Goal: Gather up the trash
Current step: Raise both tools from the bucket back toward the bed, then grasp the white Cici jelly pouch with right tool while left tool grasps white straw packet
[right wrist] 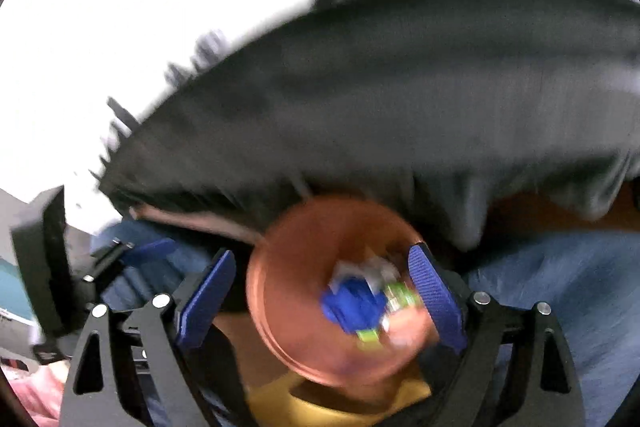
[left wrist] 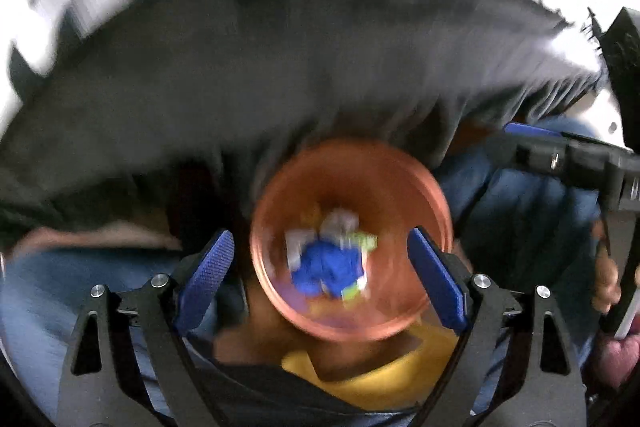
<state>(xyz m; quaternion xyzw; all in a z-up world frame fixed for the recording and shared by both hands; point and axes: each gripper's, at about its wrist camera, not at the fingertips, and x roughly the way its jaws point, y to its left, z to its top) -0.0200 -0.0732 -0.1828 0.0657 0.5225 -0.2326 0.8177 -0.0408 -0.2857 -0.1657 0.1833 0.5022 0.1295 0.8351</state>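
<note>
Left wrist view: my left hand-held gripper [left wrist: 320,263] stands apart, clamping nothing, above an orange bin [left wrist: 352,241] holding blue, white and green trash [left wrist: 330,261]. Picture blurred.

Right wrist view: my right hand-held gripper [right wrist: 322,293] is likewise apart and empty, over the same bin with trash inside.
</note>
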